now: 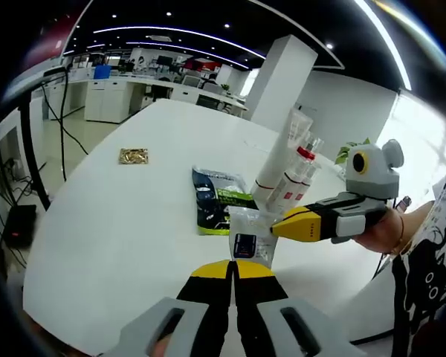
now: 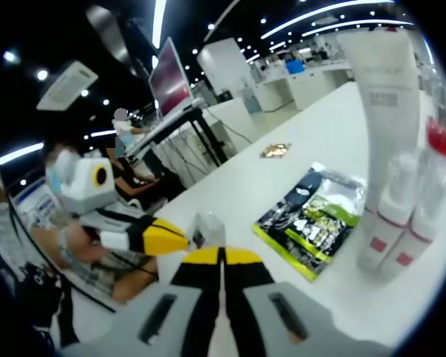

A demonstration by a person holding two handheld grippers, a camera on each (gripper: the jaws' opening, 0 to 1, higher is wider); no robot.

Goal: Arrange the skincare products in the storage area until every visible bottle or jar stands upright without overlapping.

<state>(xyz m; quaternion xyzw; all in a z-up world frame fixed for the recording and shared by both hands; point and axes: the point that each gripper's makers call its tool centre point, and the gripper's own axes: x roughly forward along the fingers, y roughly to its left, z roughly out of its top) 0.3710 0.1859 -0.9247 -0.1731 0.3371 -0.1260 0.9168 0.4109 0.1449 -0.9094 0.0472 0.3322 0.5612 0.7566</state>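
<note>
My left gripper (image 1: pixel 234 269) is shut on the lower edge of a small clear sachet (image 1: pixel 250 236) with a dark label, which stands up just past its yellow tips. From the right, my right gripper (image 1: pixel 276 229) pinches the sachet's right edge. In the right gripper view the sachet (image 2: pixel 208 227) sits at the tips of my right gripper (image 2: pixel 223 256), with the left gripper (image 2: pixel 180 238) meeting it from the left. Behind it, upright on the table, stand a tall white tube (image 1: pixel 282 152) (image 2: pixel 383 82) and slim clear bottles (image 1: pixel 299 175) (image 2: pixel 401 216), one with a red cap (image 1: pixel 305 153).
A black and green sachet (image 1: pixel 219 201) (image 2: pixel 312 219) lies flat on the white table (image 1: pixel 119 223), beside the bottles. A small gold packet (image 1: pixel 134 156) (image 2: pixel 276 150) lies farther off. A person's hand (image 1: pixel 383 234) holds the right gripper. Desks and cables stand beyond the table.
</note>
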